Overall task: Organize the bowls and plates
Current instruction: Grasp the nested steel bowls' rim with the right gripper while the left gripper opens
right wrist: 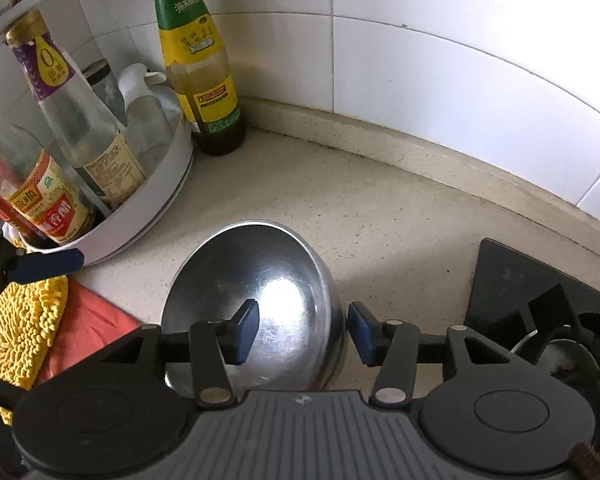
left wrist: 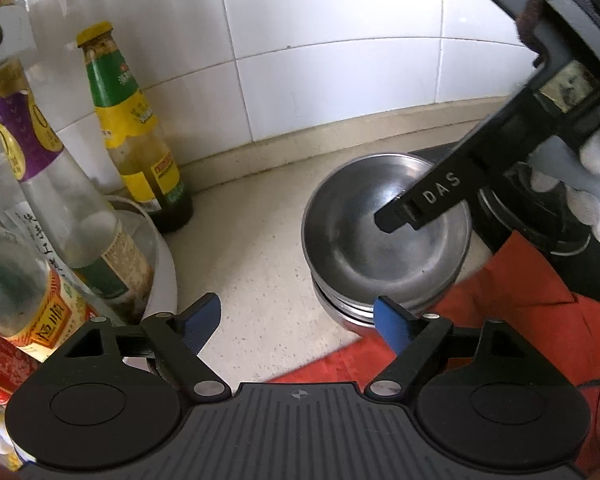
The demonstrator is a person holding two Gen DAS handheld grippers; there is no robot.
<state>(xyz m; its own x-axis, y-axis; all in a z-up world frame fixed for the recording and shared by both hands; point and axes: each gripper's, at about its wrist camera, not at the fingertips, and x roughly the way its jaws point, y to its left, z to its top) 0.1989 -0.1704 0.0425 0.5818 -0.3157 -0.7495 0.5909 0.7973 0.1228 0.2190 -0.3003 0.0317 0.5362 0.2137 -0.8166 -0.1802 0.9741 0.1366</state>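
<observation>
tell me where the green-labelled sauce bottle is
The green-labelled sauce bottle stands in the tiled wall corner, just right of the white condiment tray, behind the steel bowls.

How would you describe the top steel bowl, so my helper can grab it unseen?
On the beige countertop below the white tiled wall, left of the black stove, sits a stack of shiny steel bowls. The top steel bowl lies open side up; it alone has the right gripper reaching into it.

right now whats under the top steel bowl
More steel bowls: nested rims show beneath the top steel bowl, resting on the countertop. How many is unclear, since the top bowl and left claw cover them.
</observation>
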